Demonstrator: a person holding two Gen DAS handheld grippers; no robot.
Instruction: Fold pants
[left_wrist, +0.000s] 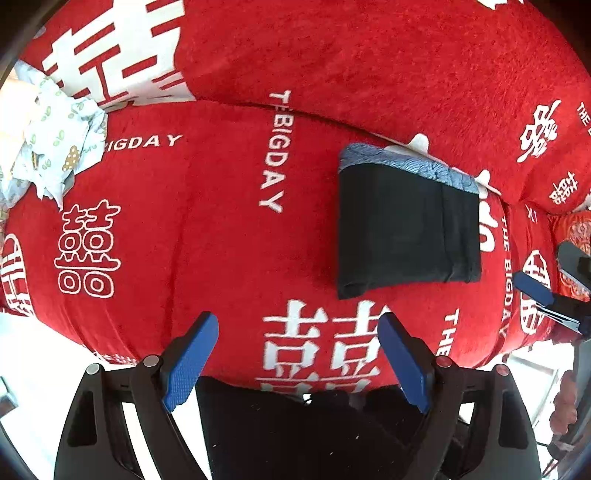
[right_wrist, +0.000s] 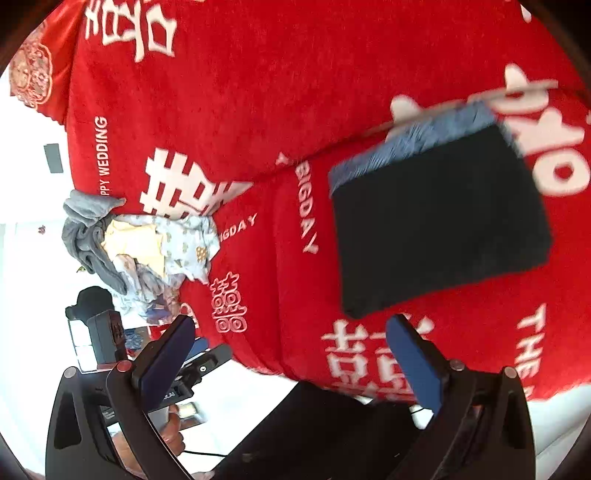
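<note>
We see the folded black pants (left_wrist: 406, 225) lying as a neat rectangle on the red bedspread (left_wrist: 229, 229), on top of a folded blue-grey garment (left_wrist: 406, 158) whose edge shows along their far side. In the right wrist view the same black pants (right_wrist: 439, 221) sit just beyond the fingers, with the blue-grey layer (right_wrist: 417, 140) peeking out at their upper edge; this view is somewhat blurred.

Our left gripper (left_wrist: 299, 354) points down over the spread with its blue-padded fingers (left_wrist: 190, 354) spread wide and nothing between them; it hangs nearer the bed's edge than the pants, apart from them. Our right gripper (right_wrist: 291, 362) is likewise spread wide and empty, its right finger (right_wrist: 413, 365) close to the pants' near corner but not on it.

The spread carries white wedding characters and the words "THE BIGDAY". At its left side lies a pile of unfolded clothes (right_wrist: 155, 243), pale printed pieces with a grey garment (right_wrist: 88, 236) beside them, well apart from the pants. The right gripper's tip (left_wrist: 535, 288) shows at the left view's right edge.
</note>
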